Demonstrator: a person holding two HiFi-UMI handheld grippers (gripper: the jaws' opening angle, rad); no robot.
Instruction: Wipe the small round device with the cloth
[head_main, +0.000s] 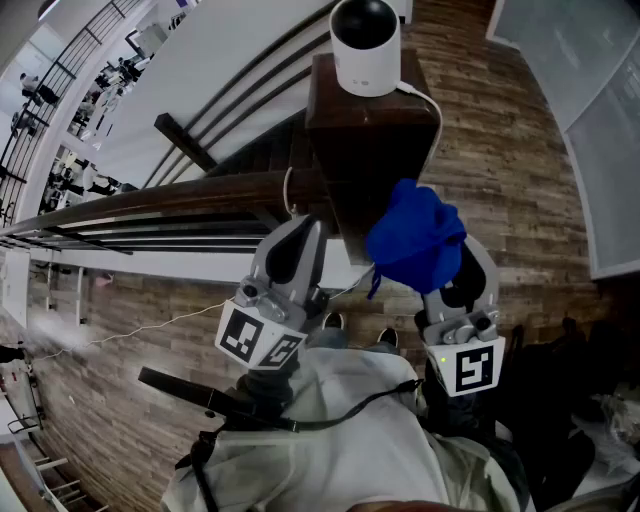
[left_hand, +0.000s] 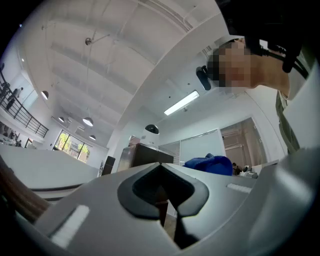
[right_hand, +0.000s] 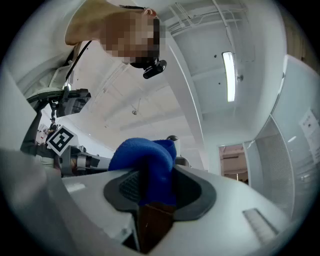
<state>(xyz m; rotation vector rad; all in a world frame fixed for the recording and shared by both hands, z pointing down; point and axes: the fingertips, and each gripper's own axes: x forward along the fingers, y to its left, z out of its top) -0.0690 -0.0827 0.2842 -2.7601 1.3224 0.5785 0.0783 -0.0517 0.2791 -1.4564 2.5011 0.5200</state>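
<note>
The wipe has not begun; this is the approach. The small round device (head_main: 365, 45), a white cylinder with a black domed top, stands on top of the dark wooden post (head_main: 370, 150). A white cable (head_main: 425, 100) leaves it and drops down the post's right side. The right gripper (right_hand: 150, 192) is clamped on a bunched blue cloth (head_main: 415, 238), which hangs just off the near right side of the post, below the device and apart from it. The left gripper (head_main: 300, 235) sits off the post's near left side with its jaws together and nothing between them.

The next move calls for lifting the cloth to the post's top and pressing it against the device's shell. Since the device is light and only tethered by its cable, the free gripper may need to steady it.

The head view alone shows how cloth, device and post are spaced. The right gripper view shows the cloth folded between the pads, and a small dark cap above the cloth is probably the device. The left gripper view shows its closed, empty jaws, with the device standing on the post beyond them.
</note>
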